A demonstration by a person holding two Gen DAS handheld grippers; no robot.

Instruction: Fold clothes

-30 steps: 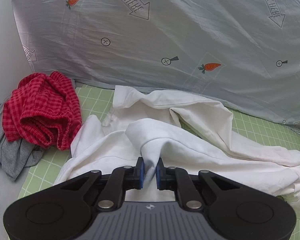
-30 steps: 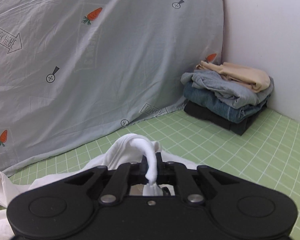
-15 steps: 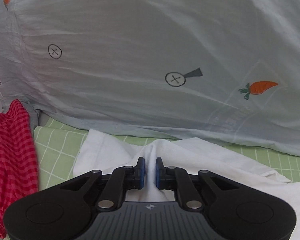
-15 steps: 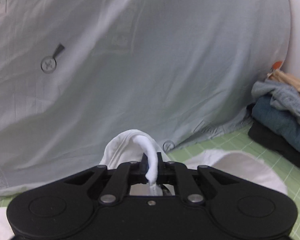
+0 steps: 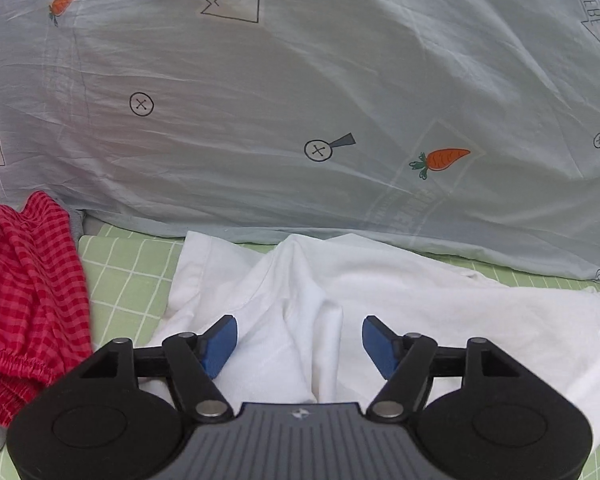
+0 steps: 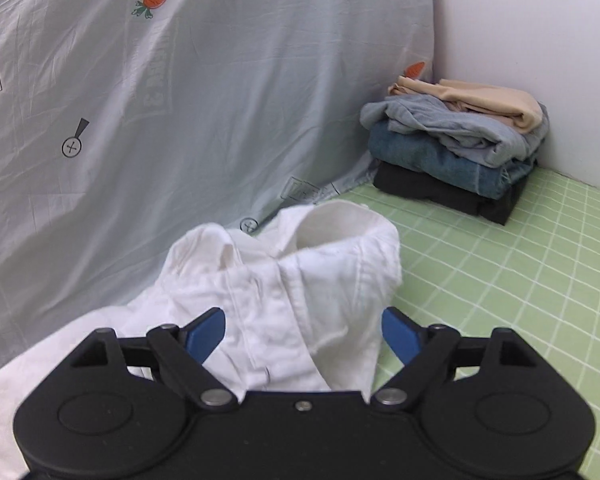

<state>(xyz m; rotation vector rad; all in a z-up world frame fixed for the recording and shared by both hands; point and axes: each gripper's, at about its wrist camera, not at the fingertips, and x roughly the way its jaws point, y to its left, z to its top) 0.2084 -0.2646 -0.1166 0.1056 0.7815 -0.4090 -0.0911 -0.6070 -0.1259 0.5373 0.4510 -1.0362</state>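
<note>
A white garment (image 5: 400, 304) lies spread on the green checked mat, its far edge against the grey printed sheet. My left gripper (image 5: 300, 338) hovers over a raised fold of it, its jaws opening, blue pads (image 5: 220, 340) clear of the cloth on both sides. In the right wrist view the same white garment (image 6: 300, 280) bunches up with its collar end standing. My right gripper (image 6: 304, 334) is over it, jaws opening wide; the cloth lies between the pads (image 6: 398, 334) without being pinched.
A red checked garment (image 5: 24, 292) lies heaped at the left on grey cloth. A stack of folded clothes (image 6: 464, 148), beige on denim on black, stands in the right corner by the white wall. The grey carrot-print sheet (image 5: 300, 100) rises behind. Green mat (image 6: 520, 272) stretches to the right.
Both grippers were shut on pinches of the white garment, carried it toward the sheet, then came down and opened. The cloth has dropped from both and lies on the mat.
</note>
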